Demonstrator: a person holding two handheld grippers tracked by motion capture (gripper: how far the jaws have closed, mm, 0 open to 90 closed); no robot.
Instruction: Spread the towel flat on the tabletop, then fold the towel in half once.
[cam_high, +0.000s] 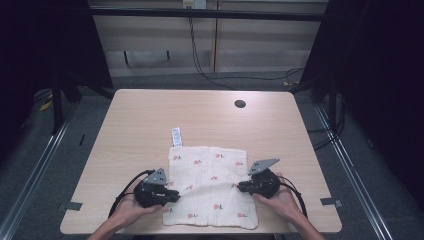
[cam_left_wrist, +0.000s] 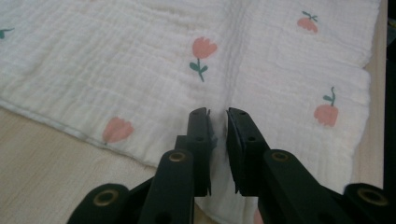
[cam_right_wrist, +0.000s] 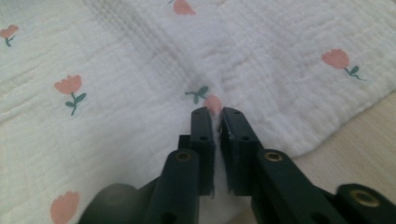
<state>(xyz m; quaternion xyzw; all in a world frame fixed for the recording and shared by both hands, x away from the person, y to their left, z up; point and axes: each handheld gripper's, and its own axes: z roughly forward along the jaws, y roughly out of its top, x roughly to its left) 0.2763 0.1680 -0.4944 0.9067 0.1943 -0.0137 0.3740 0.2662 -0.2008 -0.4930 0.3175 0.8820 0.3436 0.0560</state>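
1. High view: a white muslin cloth (cam_high: 210, 186) with small pink tulips lies flat on the desk (cam_high: 140, 120), close to the near edge and about in the middle between the left and right edges. A white care label (cam_high: 176, 136) sticks out from its far left corner. The left gripper (cam_high: 172, 194) comes over the left edge of the cloth and the right gripper (cam_high: 243, 187) over the right edge, both at about the same place along the sides. A raised crease runs across the cloth between the two tips, so I judge that the person pinches both sides at once to lift or fold the cloth evenly.

2. Left gripper view: the jaws of the left gripper (cam_left_wrist: 217, 113) stand nearly closed, with a narrow gap between them. A thin ridge of the cloth (cam_left_wrist: 140, 65) rises into this gap and the pads seem to squeeze it. The low, flat angle of the jaws lets them catch only a little fabric from the surface.

3. Right gripper view: the right gripper (cam_right_wrist: 216, 111) is closed even tighter on a fold of the cloth (cam_right_wrist: 116, 116), just beside one tulip. The wrinkles that spread from the tips suggest that the fabric is gathered and pulled there.
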